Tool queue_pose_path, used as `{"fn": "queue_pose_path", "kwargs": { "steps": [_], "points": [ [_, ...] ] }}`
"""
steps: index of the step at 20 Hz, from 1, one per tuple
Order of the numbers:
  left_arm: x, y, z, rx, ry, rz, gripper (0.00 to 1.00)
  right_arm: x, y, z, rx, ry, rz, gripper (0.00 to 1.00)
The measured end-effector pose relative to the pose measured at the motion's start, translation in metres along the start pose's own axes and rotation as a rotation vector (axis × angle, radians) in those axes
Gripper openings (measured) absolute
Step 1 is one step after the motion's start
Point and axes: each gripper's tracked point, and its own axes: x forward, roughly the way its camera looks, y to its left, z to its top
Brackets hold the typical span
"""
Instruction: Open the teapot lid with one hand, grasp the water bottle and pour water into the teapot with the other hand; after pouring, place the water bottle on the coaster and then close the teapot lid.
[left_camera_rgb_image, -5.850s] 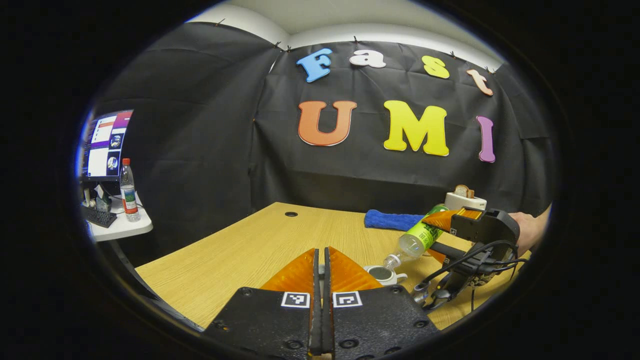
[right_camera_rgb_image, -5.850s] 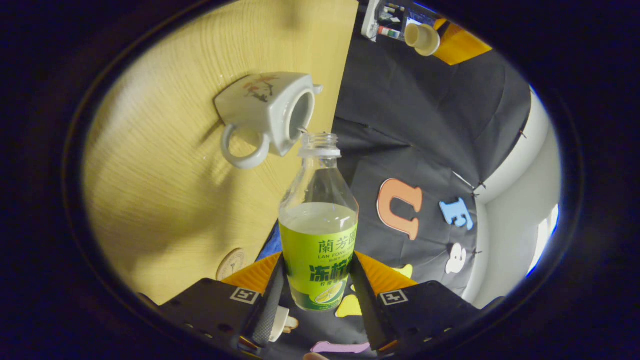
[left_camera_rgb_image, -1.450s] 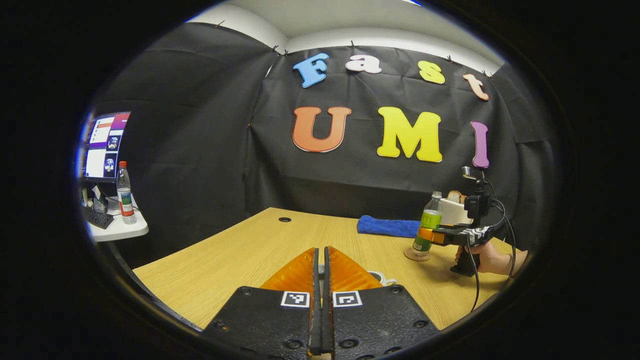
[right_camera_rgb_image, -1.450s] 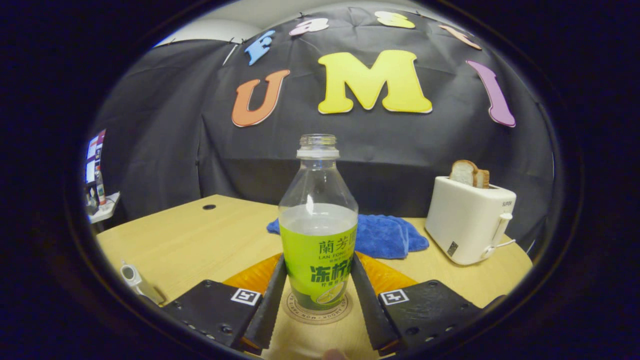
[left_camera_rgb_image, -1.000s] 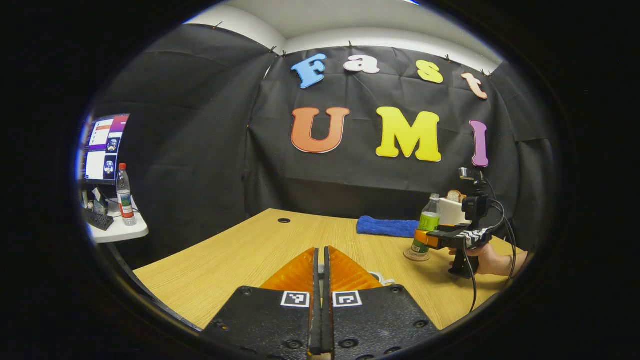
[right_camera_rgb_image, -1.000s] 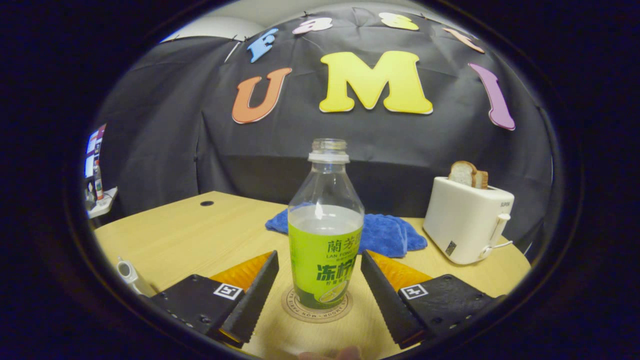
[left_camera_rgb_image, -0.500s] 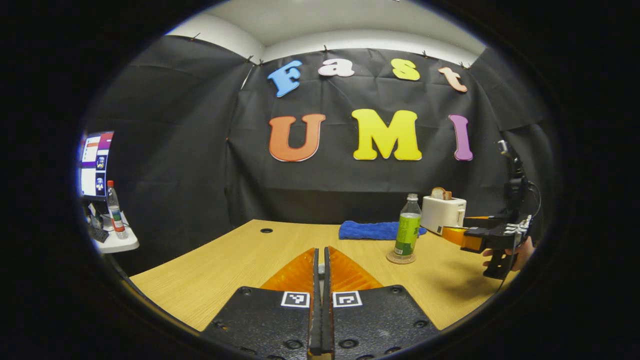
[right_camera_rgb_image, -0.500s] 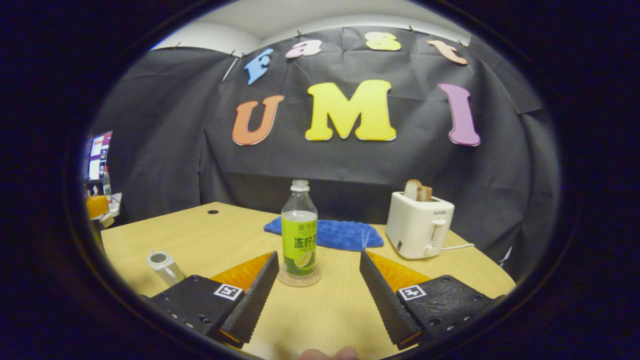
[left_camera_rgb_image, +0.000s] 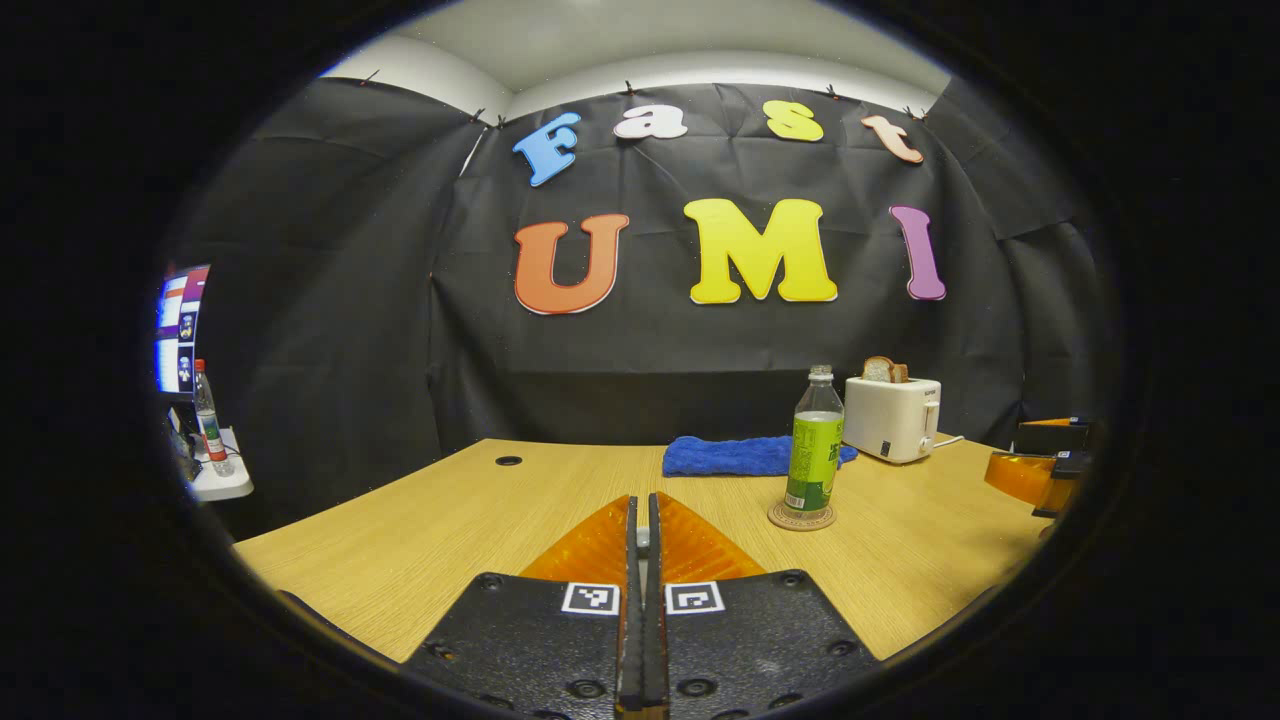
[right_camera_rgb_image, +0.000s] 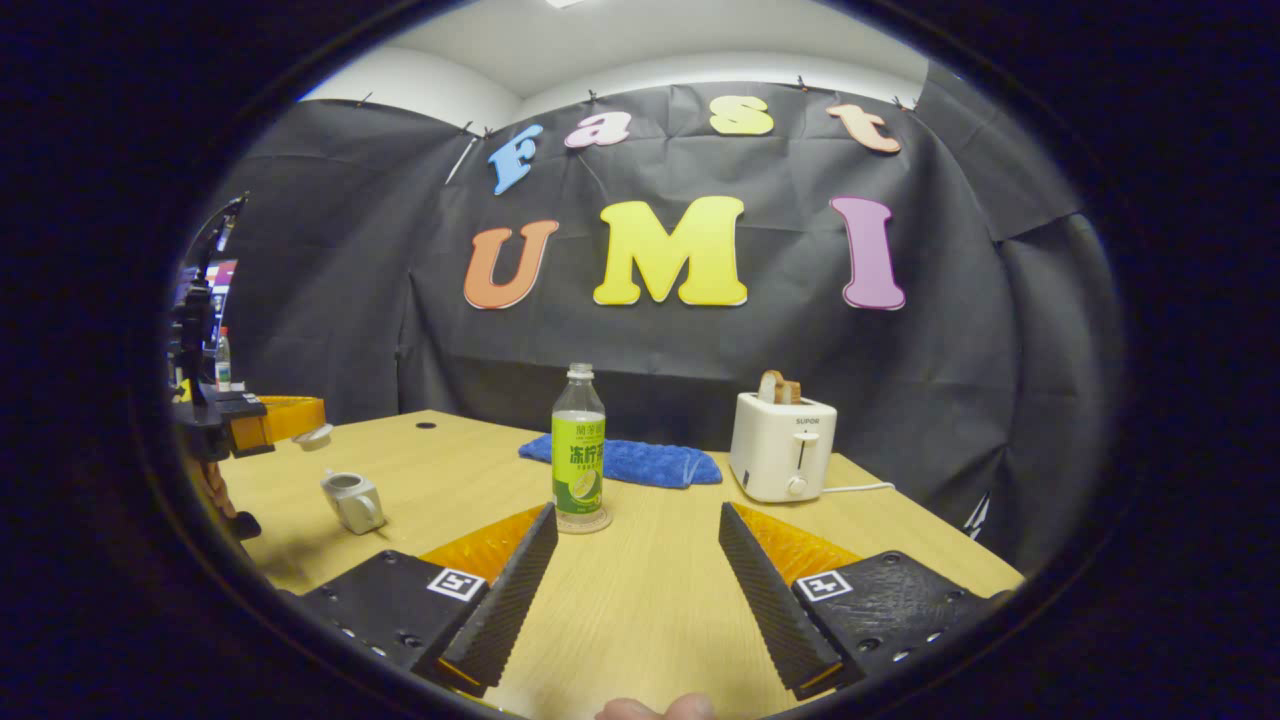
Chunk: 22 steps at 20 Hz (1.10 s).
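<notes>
Left gripper view: the left gripper (left_camera_rgb_image: 642, 520) is pressed together on the lid (left_camera_rgb_image: 642, 541); the water bottle (left_camera_rgb_image: 812, 440) stands upright on the coaster (left_camera_rgb_image: 801, 517). Right gripper view: the right gripper (right_camera_rgb_image: 635, 550) is spread, empty, well back from the bottle; the teapot (right_camera_rgb_image: 351, 499) sits uncovered on the table (right_camera_rgb_image: 650, 600)

Black cloth wall (left_camera_rgb_image: 330, 330) wraps the booth on 3 sides, pinned along the top. White ceiling (right_camera_rgb_image: 640, 45) above it. Light wood table (right_camera_rgb_image: 640, 590) with a round cable hole (left_camera_rgb_image: 508, 461) near the back. Far left: small white side table (left_camera_rgb_image: 222, 485) with a lit monitor (left_camera_rgb_image: 170, 330) and what looks like a plastic bottle (left_camera_rgb_image: 207, 420).
</notes>
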Motion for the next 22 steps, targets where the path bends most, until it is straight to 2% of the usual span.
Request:
{"fn": "queue_pose_path", "kwargs": {
  "steps": [5, 11, 15, 22],
  "points": [
    [0.015, 0.007, -0.023, -0.019, 0.047, 0.002, 0.03, -0.004, -0.018, 0.002, 0.012, -0.001, -0.048, 0.97],
    [0.02, 0.007, -0.038, -0.016, 0.077, -0.008, 0.03, -0.012, -0.012, 0.015, -0.041, -0.057, -0.067, 0.97],
    [0.023, 0.004, -0.047, -0.028, 0.092, -0.016, 0.03, -0.012, 0.001, 0.011, -0.059, -0.059, -0.043, 0.97],
    [0.021, 0.005, -0.057, -0.015, 0.128, -0.006, 0.03, -0.008, -0.002, 0.001, -0.031, -0.027, -0.039, 0.97]
  ]
}}
